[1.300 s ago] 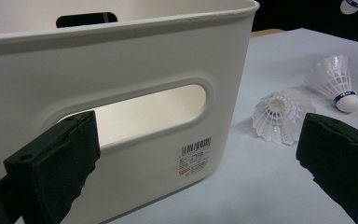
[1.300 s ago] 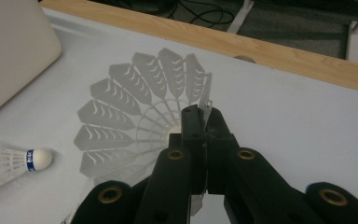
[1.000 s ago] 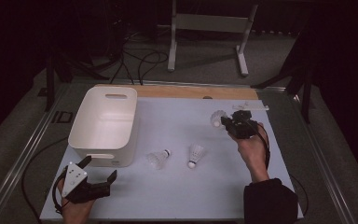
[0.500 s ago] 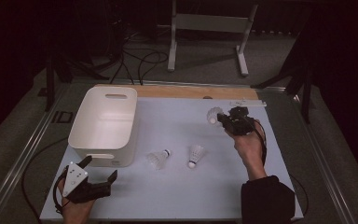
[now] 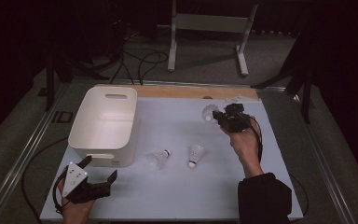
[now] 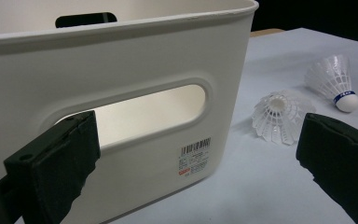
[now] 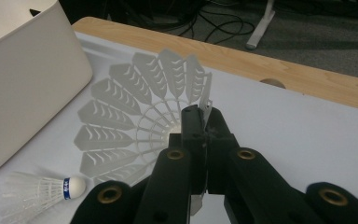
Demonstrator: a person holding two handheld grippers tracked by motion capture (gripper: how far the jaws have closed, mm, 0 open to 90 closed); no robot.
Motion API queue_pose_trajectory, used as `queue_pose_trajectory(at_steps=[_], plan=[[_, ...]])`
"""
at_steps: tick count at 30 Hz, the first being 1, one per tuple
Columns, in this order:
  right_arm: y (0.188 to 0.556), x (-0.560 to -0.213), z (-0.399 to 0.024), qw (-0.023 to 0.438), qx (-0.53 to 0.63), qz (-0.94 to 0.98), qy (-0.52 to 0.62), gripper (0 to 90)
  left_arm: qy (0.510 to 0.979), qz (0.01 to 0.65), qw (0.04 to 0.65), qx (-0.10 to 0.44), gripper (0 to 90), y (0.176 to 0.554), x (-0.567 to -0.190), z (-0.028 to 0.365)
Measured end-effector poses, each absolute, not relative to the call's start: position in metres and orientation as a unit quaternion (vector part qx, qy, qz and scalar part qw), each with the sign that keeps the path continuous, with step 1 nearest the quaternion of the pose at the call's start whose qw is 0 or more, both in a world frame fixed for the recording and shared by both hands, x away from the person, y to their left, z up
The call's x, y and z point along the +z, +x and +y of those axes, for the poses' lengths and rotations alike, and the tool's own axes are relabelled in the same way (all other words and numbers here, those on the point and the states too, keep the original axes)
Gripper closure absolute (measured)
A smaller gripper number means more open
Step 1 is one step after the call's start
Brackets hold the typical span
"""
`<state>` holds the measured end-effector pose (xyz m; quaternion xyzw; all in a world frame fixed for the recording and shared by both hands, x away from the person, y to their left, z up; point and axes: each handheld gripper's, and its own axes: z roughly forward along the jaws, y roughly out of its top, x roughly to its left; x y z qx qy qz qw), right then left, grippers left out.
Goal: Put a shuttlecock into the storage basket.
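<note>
Step in hand: carrying a white plastic shuttlecock with a feather-patterned skirt toward the white plastic bin with handle slots, as it looks from the layout.
Right gripper: fingers closed tight on one edge of the skirt, shuttlecock held above the pale blue bench, right of the bin and well apart from it.
Left gripper: fingers spread wide, nothing between them, resting near the bin's near wall.
Waiting pieces: two more white shuttlecocks, one lying on its side just beside the bin, one blue-banded to its right.
Doing it well: the pinch is on thin, flexible skirt, so move smoothly and avoid swinging; clear the bin's rim with height to spare before lowering.
Release: open only once the shuttlecock hangs over the bin's open middle, not the rim.
Risk: a slip from the skirt edge.
</note>
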<state>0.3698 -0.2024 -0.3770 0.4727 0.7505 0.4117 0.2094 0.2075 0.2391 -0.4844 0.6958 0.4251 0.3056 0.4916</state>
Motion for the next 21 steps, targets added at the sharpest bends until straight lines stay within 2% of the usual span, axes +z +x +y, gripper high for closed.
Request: queue_pose_trajectory(at_steps=[21], plan=[[0.376,-0.368,-0.181,0.206,0.419,0.756,0.459,89.8,0.697,0.423,0.492,0.305,0.1,0.208,-0.485,0.239]])
